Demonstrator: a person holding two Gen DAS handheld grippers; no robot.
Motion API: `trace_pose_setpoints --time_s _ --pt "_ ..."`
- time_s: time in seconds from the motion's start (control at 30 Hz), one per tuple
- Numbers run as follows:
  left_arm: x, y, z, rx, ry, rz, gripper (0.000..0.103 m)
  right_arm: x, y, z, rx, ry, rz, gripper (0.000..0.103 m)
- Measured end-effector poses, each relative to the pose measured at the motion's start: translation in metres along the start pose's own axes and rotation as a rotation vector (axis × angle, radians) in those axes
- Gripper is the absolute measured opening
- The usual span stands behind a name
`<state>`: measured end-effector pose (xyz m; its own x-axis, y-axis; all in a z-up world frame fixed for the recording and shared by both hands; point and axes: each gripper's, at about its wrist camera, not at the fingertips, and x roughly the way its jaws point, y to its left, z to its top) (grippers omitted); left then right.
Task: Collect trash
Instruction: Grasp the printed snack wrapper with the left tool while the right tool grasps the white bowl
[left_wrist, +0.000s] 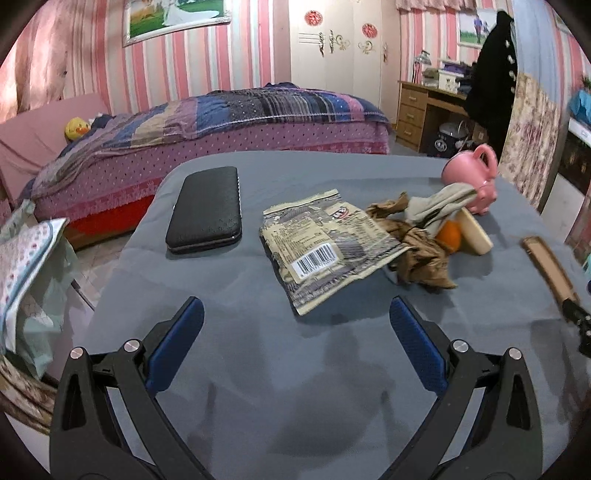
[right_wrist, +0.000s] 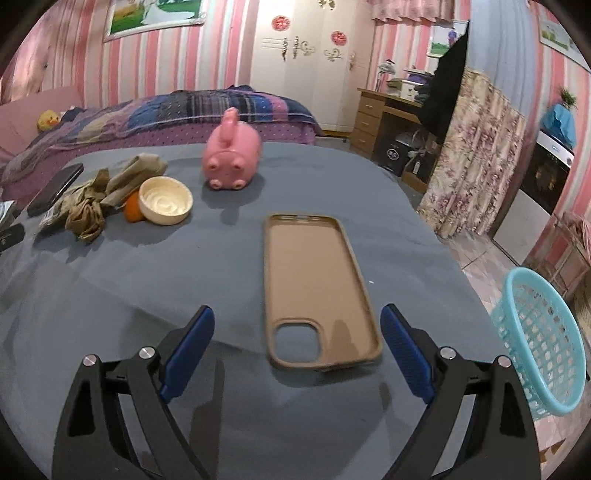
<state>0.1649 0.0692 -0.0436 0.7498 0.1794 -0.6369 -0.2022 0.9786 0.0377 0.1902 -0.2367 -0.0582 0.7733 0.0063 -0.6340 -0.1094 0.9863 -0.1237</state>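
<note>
Left wrist view: crumpled wrapper (left_wrist: 325, 247) lies just ahead of wide, empty jaws.

A tabletop (left_wrist: 258, 369) draped in grey-blue cloth carries a long black textured case (left_wrist: 205, 208) at its left and a flattened printed snack wrapper with a barcode (left_wrist: 325, 247) near the middle. Just right of the wrapper, touching it, lie crumpled brown paper (left_wrist: 421, 254), an orange (left_wrist: 450, 233), a cream bowl tipped on its side (left_wrist: 474, 232) and a pink pig-shaped money box (left_wrist: 474, 181). A tan phone cover (right_wrist: 319, 288) lies open side up, apart from them, toward the right.
</note>
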Motion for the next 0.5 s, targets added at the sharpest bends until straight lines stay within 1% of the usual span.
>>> trace_pose_setpoints --time_s 0.1,0.17,0.33,0.37,0.43,0.47,0.5 --pt "0.018 -0.007 0.004 0.039 0.044 0.005 0.097 0.007 0.007 0.005 -0.002 0.029 0.006 0.09" --pt "0.031 -0.011 0.009 0.055 0.082 -0.012 0.097 0.01 0.012 0.009 -0.007 0.045 0.009 0.09" --pt "0.042 -0.016 0.027 0.076 0.055 -0.023 0.097 0.016 0.023 0.02 -0.025 0.046 0.022 0.089" --pt "0.044 -0.016 0.029 0.078 0.055 -0.025 0.094 0.018 0.026 0.022 -0.027 0.046 0.024 0.089" --pt "0.049 -0.018 0.032 0.091 0.074 -0.069 0.074 0.022 0.031 0.028 -0.031 0.045 0.034 0.09" --pt "0.05 -0.018 0.033 0.099 0.086 -0.081 0.07 0.024 0.035 0.033 -0.033 0.044 0.046 0.089" --pt "0.052 -0.018 0.033 0.104 0.091 -0.085 0.062 0.026 0.038 0.035 -0.034 0.043 0.052 0.09"
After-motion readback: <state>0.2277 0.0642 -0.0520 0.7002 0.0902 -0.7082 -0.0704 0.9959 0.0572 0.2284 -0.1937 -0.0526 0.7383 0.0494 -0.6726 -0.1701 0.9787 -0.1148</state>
